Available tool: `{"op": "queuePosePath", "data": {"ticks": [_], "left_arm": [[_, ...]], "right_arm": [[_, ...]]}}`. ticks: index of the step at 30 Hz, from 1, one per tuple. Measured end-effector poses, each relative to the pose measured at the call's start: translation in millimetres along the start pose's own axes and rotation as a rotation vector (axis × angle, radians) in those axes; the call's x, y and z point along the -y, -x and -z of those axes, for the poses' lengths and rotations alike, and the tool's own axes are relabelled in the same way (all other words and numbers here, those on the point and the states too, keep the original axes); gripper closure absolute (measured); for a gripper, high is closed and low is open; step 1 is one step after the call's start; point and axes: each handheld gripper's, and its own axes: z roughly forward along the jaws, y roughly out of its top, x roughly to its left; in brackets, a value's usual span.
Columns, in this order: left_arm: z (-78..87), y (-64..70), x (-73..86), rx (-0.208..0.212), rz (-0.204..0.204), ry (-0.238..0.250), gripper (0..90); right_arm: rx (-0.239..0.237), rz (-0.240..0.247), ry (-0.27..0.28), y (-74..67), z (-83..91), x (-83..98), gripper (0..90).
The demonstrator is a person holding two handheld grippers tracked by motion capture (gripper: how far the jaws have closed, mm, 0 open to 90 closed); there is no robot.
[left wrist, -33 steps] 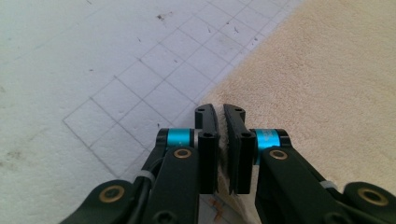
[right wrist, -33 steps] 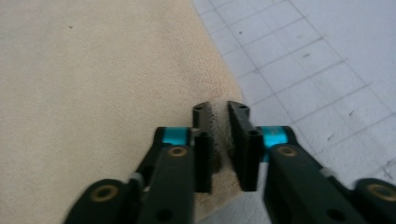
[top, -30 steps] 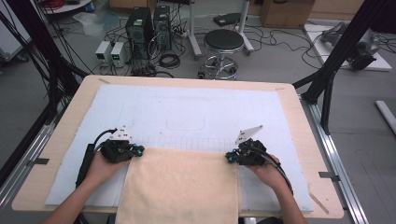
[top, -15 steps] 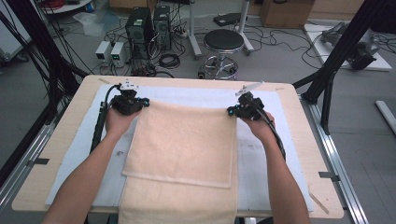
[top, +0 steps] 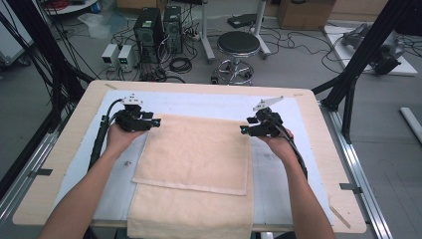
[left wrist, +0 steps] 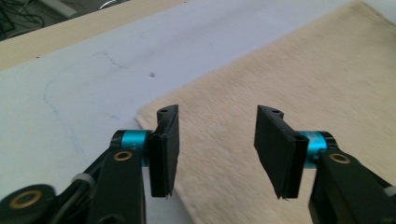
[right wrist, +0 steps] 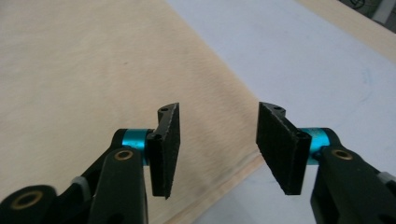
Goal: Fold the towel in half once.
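Towel (top: 194, 164) lies folded on the pale blue mat (top: 308, 164) that covers the wooden table (top: 64, 149), its doubled upper layer spread flat across the middle and its lower layer running on toward the person and hanging over the near edge. The left gripper (top: 155, 122) sits at the far left corner of the folded layer, held in the left hand (top: 122, 137), with a black cable trailing back along the forearm. The right gripper (top: 243, 129) sits at the far right corner, held in the right hand (top: 278, 142). In the left gripper view the two black jaws of the left gripper (left wrist: 217, 140) stand wide apart with nothing between them, poised above the corner of the towel (left wrist: 299, 84), where the cloth meets the mat (left wrist: 93, 70). In the right gripper view the right gripper (right wrist: 217, 140) also has its jaws spread apart and empty, above the towel's (right wrist: 93, 70) side edge, with the mat (right wrist: 299, 60) beyond it. Past the far side of the table, on the floor, stand a round stool (top: 238, 45) and computer cases (top: 159, 27) among loose cables.
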Motion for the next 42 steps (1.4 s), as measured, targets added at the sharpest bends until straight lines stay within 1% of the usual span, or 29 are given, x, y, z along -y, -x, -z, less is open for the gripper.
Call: {"op": "queuePosePath", "data": {"ticks": [2, 3, 4, 5, 6, 7, 8, 10, 11, 13, 14, 15, 16, 17, 18, 19, 20, 22, 25, 27, 28, 30, 31, 33, 35, 37, 40, 41, 42], "left_arm": [[8.0, 8.0, 4.6, 0.012, -0.017, 0.016, 43.2], [11.1, 11.3, 5.3, 0.024, -0.032, -0.006, 40.5], [14.1, 15.2, 7.3, 0.024, -0.037, -0.010, 36.5], [17.9, 18.9, 10.1, 0.027, -0.052, 0.000, 34.5], [21.7, 22.7, 13.3, 0.032, -0.060, 0.010, 34.6], [25.3, 25.7, 16.7, 0.037, -0.067, 0.014, 34.1], [28.0, 28.9, 20.3, 0.042, -0.063, 0.018, 32.3], [34.0, 34.8, 27.4, 0.046, -0.074, 0.014, 27.9], [37.1, 37.2, 30.7, 0.052, -0.084, 0.014, 27.6], [42.0, 42.5, 38.0, 0.058, -0.085, 0.020, 24.6], [43.3, 44.8, 40.4, 0.062, -0.093, 0.000, 22.4], [44.3, 47.3, 42.5, 0.066, -0.100, -0.014, 21.6], [45.3, 49.9, 45.2, 0.070, -0.103, -0.010, 20.9], [46.7, 51.7, 47.4, 0.077, -0.109, -0.014, 20.3], [48.1, 53.3, 49.5, 0.087, -0.114, -0.020, 19.8], [49.2, 55.0, 51.6, 0.095, -0.116, -0.023, 19.6], [50.4, 57.0, 53.2, 0.101, -0.119, -0.038, 19.6], [54.8, 60.9, 58.3, 0.106, -0.125, -0.033, 19.6], [62.6, 65.8, 69.4, 0.086, -0.125, -0.018, 20.5], [67.0, 69.9, 78.2, 0.089, -0.122, -0.011, 22.4], [68.8, 71.7, 81.5, 0.096, -0.135, -0.021, 23.6], [71.4, 75.2, 86.6, 0.104, -0.147, -0.034, 25.9], [72.6, 76.2, 89.0, 0.122, -0.155, -0.043, 28.3], [73.0, 78.2, 94.0, 0.145, -0.167, -0.064, 36.7], [70.9, 79.1, 99.0, 0.180, -0.161, -0.090, 42.6], [66.5, 79.8, 102.3, 0.206, -0.174, -0.124, 48.9], [61.4, 79.4, 101.5, 0.199, -0.174, -0.133, 51.7], [60.4, 79.2, 100.1, 0.199, -0.177, -0.139, 52.2], [59.1, 80.6, 100.0, 0.187, -0.176, -0.138, 52.4]], "right_arm": [[-0.010, 0.001, 0.008, -9.5, 4.3, 6.0, 44.6], [-0.024, 0.008, 0.022, -14.3, 6.6, 9.2, 44.0], [-0.030, 0.019, 0.018, -19.8, 8.9, 11.8, 41.4], [-0.027, 0.028, 0.020, -25.5, 11.3, 14.3, 39.4], [-0.031, 0.033, 0.028, -29.9, 13.4, 16.9, 38.5], [-0.039, 0.031, 0.025, -34.2, 15.9, 19.1, 36.2], [-0.036, 0.035, 0.029, -38.3, 18.3, 21.1, 35.5], [-0.040, 0.045, 0.040, -46.6, 23.3, 25.7, 34.0], [-0.046, 0.050, 0.034, -49.8, 25.0, 27.2, 28.9], [-0.078, 0.034, -0.001, -54.8, 25.8, 27.9, 21.9], [-0.088, 0.028, -0.006, -57.6, 26.9, 28.4, 21.4], [-0.084, 0.033, 0.011, -61.1, 28.9, 29.8, 21.8], [-0.081, 0.044, 0.037, -64.7, 30.3, 31.6, 22.0], [-0.081, 0.051, 0.042, -67.6, 30.9, 33.4, 21.8], [-0.086, 0.046, 0.044, -70.6, 30.9, 35.7, 21.7], [-0.083, 0.057, 0.047, -73.2, 30.7, 38.2, 21.7], [-0.077, 0.067, 0.046, -76.4, 30.9, 41.0, 21.7], [-0.077, 0.078, 0.052, -81.8, 31.3, 47.1, 21.5], [-0.081, 0.100, 0.061, -89.4, 32.6, 55.0, 21.9], [-0.092, 0.094, 0.060, -93.4, 33.1, 60.1, 23.4], [-0.102, 0.104, 0.062, -95.1, 32.9, 62.6, 25.1], [-0.119, 0.121, 0.059, -99.9, 32.5, 67.7, 27.9], [-0.118, 0.128, 0.053, -102.4, 32.0, 70.2, 29.8], [-0.132, 0.144, 0.045, -105.5, 30.5, 74.4, 35.1], [-0.152, 0.159, 0.029, -107.8, 28.7, 76.7, 40.1], [-0.169, 0.176, 0.017, -110.1, 26.5, 77.8, 44.4], [-0.172, 0.187, -0.025, -109.8, 19.3, 79.2, 46.8], [-0.174, 0.176, -0.029, -109.4, 17.2, 80.4, 48.7], [-0.171, 0.161, -0.022, -108.6, 16.0, 81.3, 50.1]]}}
